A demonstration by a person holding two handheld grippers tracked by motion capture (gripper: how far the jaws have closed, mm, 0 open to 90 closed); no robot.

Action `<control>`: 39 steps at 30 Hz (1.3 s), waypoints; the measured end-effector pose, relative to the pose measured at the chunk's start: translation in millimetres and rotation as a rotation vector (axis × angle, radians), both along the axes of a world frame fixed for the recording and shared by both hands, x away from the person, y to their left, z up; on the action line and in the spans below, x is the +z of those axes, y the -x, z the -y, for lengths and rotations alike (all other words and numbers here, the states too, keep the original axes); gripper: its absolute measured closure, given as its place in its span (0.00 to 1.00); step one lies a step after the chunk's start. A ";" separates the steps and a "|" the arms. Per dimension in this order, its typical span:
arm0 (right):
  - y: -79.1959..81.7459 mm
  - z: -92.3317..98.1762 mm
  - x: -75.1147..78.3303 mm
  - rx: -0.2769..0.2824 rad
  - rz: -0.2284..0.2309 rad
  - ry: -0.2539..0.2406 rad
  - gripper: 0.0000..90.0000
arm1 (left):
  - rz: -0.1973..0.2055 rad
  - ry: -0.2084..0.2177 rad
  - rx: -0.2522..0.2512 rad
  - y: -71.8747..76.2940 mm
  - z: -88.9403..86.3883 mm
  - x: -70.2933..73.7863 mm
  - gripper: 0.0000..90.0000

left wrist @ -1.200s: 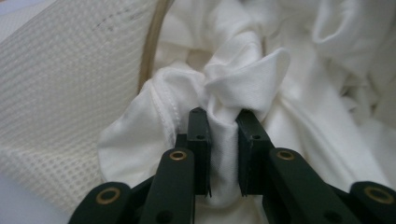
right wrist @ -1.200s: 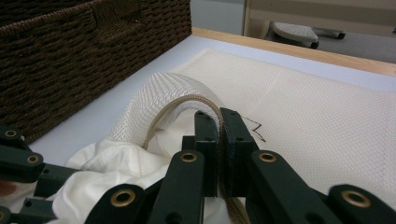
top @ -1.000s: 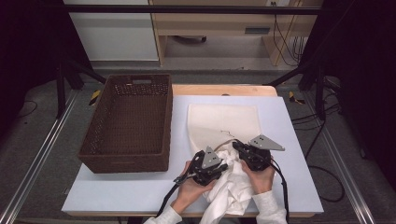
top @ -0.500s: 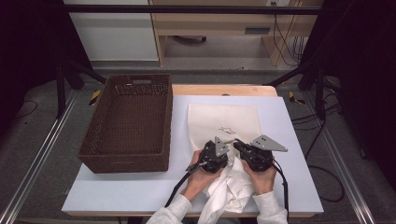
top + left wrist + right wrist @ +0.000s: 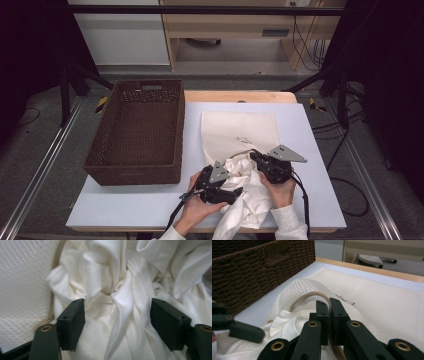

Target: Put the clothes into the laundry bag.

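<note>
White garment [image 5: 247, 197], soft and limp, bunches at the mesh bag's mouth between the left gripper [image 5: 117, 323], whose jaws have just been opening and stand spread around its folds, and the right gripper [image 5: 329, 305], pinched shut on the bag's corded rim [image 5: 312, 296]; it is likely best gripped at a thick fold.

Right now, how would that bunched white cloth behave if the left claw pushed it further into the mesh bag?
Probably floppy: the white cloth lies in soft folds and twists, so it would crumple rather than slide. It looks light and thin. The mesh bag mouth seems limp too, sagging where the right claw pinches its edge.
</note>
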State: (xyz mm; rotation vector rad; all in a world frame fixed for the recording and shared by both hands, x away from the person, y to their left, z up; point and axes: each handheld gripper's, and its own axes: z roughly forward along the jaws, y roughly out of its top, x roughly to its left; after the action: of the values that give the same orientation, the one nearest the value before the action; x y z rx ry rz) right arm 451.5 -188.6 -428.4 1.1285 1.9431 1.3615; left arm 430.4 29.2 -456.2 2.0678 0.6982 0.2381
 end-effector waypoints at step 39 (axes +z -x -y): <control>3.0 3.9 1.7 0.004 0.008 0.004 0.97 | 0.098 -0.008 0.037 -9.0 13.1 25.3 0.41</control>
State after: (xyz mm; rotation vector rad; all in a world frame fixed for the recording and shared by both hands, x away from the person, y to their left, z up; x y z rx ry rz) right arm 448.5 -192.5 -426.7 1.1170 1.9426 1.3618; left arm 439.4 16.1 -430.9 2.0371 0.6772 0.3619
